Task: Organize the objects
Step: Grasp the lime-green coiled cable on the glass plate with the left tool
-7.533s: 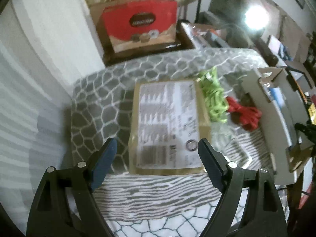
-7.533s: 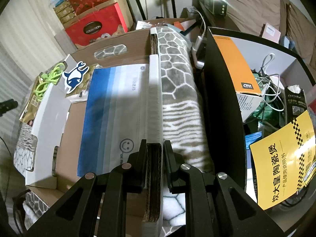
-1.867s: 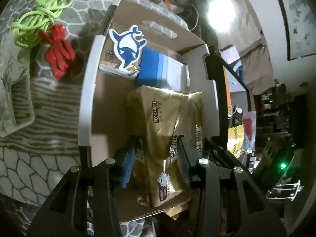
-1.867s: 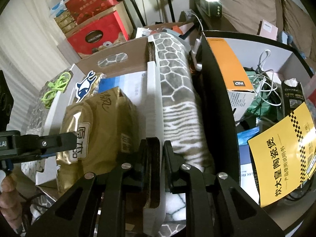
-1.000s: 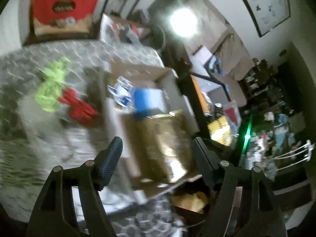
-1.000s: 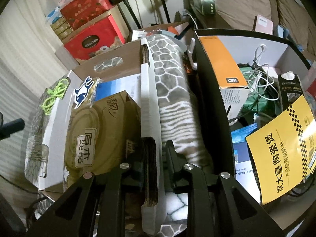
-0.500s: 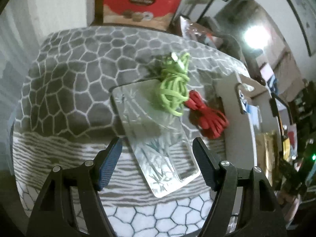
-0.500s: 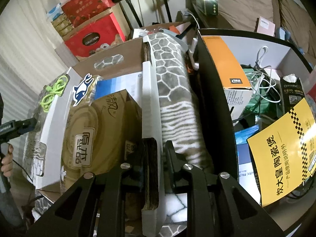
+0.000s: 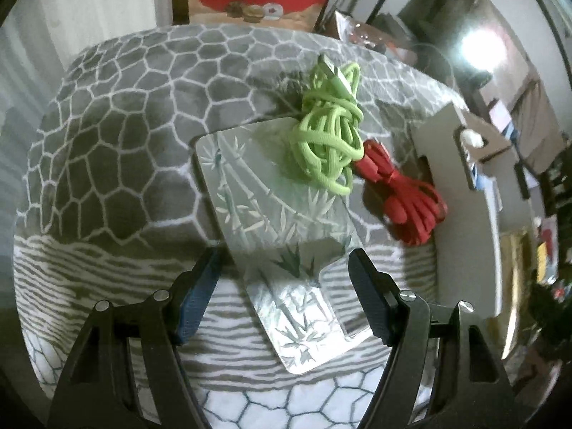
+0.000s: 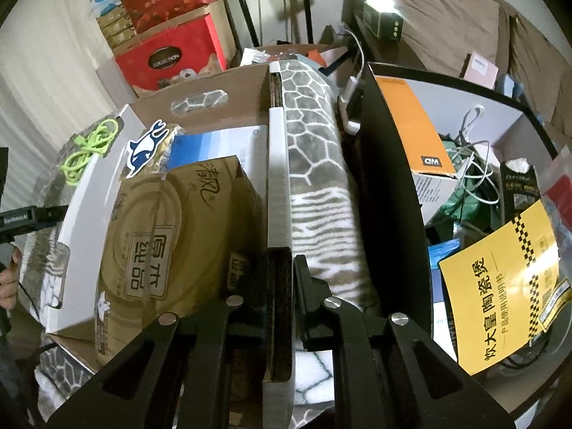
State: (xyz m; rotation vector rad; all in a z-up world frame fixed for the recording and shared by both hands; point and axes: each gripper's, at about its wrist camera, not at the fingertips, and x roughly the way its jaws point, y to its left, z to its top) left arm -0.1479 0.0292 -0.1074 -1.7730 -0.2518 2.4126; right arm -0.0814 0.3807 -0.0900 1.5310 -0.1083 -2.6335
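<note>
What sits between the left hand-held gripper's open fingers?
The near end of the clear bamboo-print phone case lies between the left hand-held gripper fingers, untouched, per the left wrist view.

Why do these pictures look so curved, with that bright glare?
Both views are fisheye, so straight edges bow and the corners go black. In the left wrist view a lamp flares white and the right edge smears, while the green cable stays sharp. In the right wrist view a small lamp glares less.
</note>
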